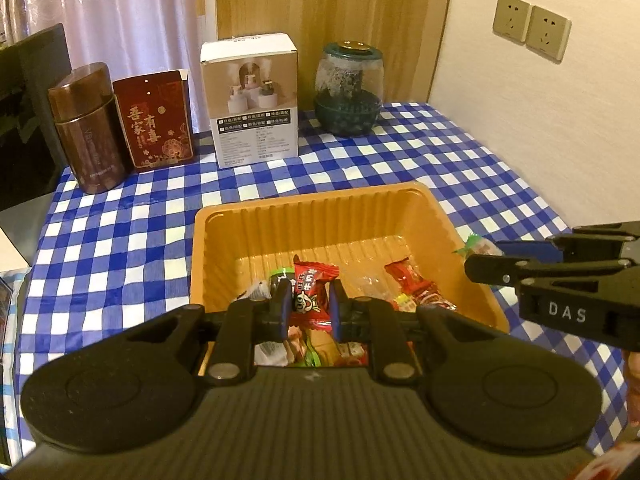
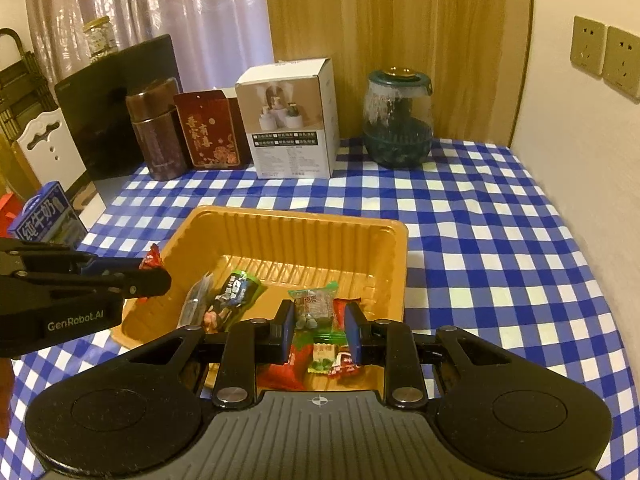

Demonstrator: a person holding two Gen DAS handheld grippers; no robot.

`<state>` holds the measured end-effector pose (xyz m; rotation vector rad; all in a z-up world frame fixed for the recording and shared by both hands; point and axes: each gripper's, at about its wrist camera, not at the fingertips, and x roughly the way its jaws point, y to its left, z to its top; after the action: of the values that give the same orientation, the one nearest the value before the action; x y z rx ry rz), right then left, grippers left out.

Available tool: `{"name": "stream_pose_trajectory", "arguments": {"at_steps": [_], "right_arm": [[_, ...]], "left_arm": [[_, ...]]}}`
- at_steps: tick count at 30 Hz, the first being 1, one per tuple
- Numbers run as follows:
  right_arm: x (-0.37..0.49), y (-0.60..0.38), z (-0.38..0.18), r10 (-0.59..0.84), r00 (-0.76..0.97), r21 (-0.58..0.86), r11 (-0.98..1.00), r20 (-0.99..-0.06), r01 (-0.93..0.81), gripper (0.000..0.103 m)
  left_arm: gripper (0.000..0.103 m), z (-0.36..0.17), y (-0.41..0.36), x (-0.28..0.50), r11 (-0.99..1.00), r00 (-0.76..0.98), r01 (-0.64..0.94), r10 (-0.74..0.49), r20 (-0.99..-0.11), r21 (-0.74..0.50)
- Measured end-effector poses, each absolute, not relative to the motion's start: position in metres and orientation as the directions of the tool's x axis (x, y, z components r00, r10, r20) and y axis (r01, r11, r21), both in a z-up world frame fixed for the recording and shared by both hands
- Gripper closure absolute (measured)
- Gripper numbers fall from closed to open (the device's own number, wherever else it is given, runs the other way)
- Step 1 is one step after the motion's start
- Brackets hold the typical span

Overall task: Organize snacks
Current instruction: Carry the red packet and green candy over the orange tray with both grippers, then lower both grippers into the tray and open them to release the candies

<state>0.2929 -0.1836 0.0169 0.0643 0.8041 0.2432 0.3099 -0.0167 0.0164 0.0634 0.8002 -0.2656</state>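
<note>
the right gripper (image 2: 316, 330) hangs over the orange tray (image 2: 384, 248), its jaws closed on a green-edged clear snack packet (image 2: 314, 304). at left, the left gripper (image 2: 154, 270) pinches a red snack packet (image 2: 152, 258) above the tray's rim.

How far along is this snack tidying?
Mostly done, it seems: several wrapped snacks already lie in the orange tray. The left gripper holds a red packet, the right gripper a green-edged packet, both over the tray, not yet dropped.
</note>
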Motion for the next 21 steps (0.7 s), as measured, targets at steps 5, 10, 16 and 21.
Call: {"name": "stream_pose_trajectory", "arguments": {"at_steps": [5, 10, 16, 21], "right_arm": [[0.306, -0.181, 0.011, 0.24, 0.66, 0.149, 0.97, -0.712, -0.192, 0.076], [0.317, -0.18, 0.004, 0.237, 0.652, 0.147, 0.971, -0.72, -0.19, 0.076], [0.325, -0.18, -0.003, 0.234, 0.642, 0.148, 0.971, -0.73, -0.186, 0.076], [0.327, -0.179, -0.008, 0.234, 0.635, 0.15, 0.971, -0.736, -0.184, 0.076]], "left_arm": [[0.086, 0.007, -0.016, 0.324, 0.966, 0.65, 0.255, -0.211, -0.73, -0.052], [0.086, -0.005, -0.015, 0.333, 0.966, 0.636, 0.252, -0.206, -0.743, -0.052], [0.086, -0.013, -0.015, 0.339, 0.968, 0.626, 0.245, -0.203, -0.753, -0.057], [0.086, -0.017, -0.016, 0.344, 0.969, 0.624, 0.242, -0.2, -0.756, -0.057]]}}
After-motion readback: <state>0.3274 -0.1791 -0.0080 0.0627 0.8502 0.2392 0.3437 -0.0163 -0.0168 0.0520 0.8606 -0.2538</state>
